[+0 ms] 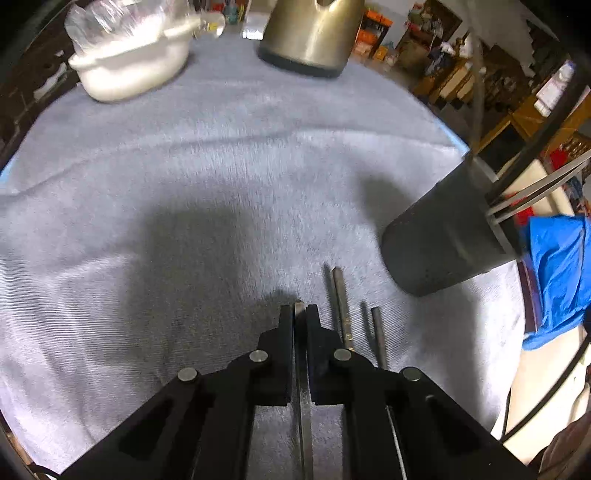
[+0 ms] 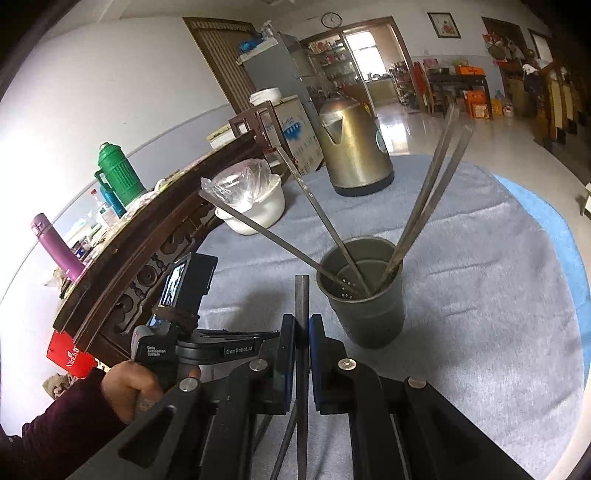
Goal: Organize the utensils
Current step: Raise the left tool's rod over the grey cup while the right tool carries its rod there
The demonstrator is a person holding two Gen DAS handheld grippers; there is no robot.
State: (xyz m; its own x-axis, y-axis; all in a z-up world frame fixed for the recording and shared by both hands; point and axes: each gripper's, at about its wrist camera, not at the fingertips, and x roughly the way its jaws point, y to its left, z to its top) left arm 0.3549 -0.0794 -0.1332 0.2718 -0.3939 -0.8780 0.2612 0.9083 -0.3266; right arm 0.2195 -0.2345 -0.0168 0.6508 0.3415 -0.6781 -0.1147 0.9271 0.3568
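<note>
Steel chopstick (image 2: 301, 295) clenched in right claw (image 2: 302, 325) points forward, another (image 1: 299, 332) in left claw (image 1: 299, 314).

The grey cloth (image 1: 229, 155) lies bare across its middle, a broad open lane. Along the far edge stand a white bowl (image 1: 129, 70) under plastic wrap and a metal kettle (image 1: 310, 33), with a gap between them. To the right, the dark holder cup (image 2: 364, 291) blocks passage; four metal sticks (image 2: 432, 195) splay from its mouth and fence the air above it. Two loose sticks (image 1: 341, 306) lie on the cloth just beside the cup. A dark wooden cabinet (image 2: 147, 236) walls the left side.
</note>
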